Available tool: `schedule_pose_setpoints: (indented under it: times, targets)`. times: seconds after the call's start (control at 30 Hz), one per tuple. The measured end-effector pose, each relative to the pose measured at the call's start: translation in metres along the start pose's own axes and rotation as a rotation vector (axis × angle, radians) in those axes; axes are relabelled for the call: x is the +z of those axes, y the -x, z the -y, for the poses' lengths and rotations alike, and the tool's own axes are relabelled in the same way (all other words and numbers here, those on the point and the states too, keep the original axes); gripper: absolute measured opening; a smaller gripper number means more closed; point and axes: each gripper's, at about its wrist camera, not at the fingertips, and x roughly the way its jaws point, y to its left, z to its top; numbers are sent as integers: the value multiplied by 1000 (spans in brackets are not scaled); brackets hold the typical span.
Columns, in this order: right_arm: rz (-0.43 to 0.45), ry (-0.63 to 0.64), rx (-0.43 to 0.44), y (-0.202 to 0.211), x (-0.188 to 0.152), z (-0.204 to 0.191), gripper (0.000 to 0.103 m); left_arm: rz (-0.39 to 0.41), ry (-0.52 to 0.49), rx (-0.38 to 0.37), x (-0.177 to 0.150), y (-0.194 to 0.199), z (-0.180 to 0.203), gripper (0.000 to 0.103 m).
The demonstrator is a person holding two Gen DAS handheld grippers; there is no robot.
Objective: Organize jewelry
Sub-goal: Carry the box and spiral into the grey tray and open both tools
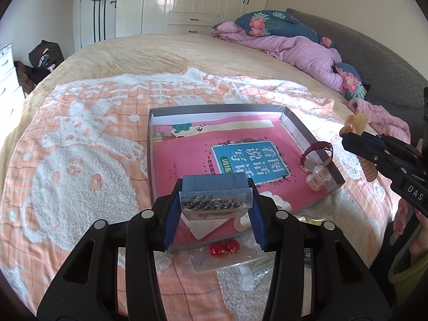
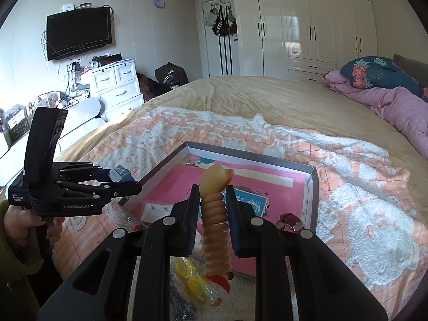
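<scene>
My left gripper [image 1: 215, 195] is shut on a small clear plastic box of silver jewelry [image 1: 215, 202], held above the near edge of the shallow grey tray [image 1: 305, 131]. My right gripper [image 2: 213, 196] is shut on an amber spiral hair tie [image 2: 216, 230], held above the tray's near right side [image 2: 311, 184]. The right gripper also shows in the left wrist view [image 1: 350, 140], and the left gripper in the right wrist view [image 2: 133, 183]. In the tray lie a pink book [image 1: 187, 157], a red watch [image 1: 317, 155] and a clear bead piece [image 1: 317, 179].
The tray sits on an orange and white blanket [image 1: 80, 147] on a bed. Red beads in a clear packet [image 1: 223, 248] and other small packets [image 2: 191, 275] lie on the blanket near the tray. A pink quilt [image 1: 307, 48] lies at the far right.
</scene>
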Motion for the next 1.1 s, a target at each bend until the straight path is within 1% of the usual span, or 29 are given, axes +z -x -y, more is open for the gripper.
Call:
schedule_pose_setpoints:
  times: [0.23,0.37,0.67,0.87,1.1]
  targets:
    - [-25,-19,14,-19,1,6,19,-22,7,8,4,-18,-6,37]
    - [-55,-34,25,-36,-1,8,19,-34,14,3,3,-28,-9,37]
    - [-126,-66,13,-68,-21,13,19,-81,6,6,-4,-52,-13,37]
    - [-173,-88,2,-84,-35,20,19,-90,4,6,-5,-57,-14,37]
    - [-194,-104,1,-89,-43,22,19,-90,5,6,-5,-58,-15,37]
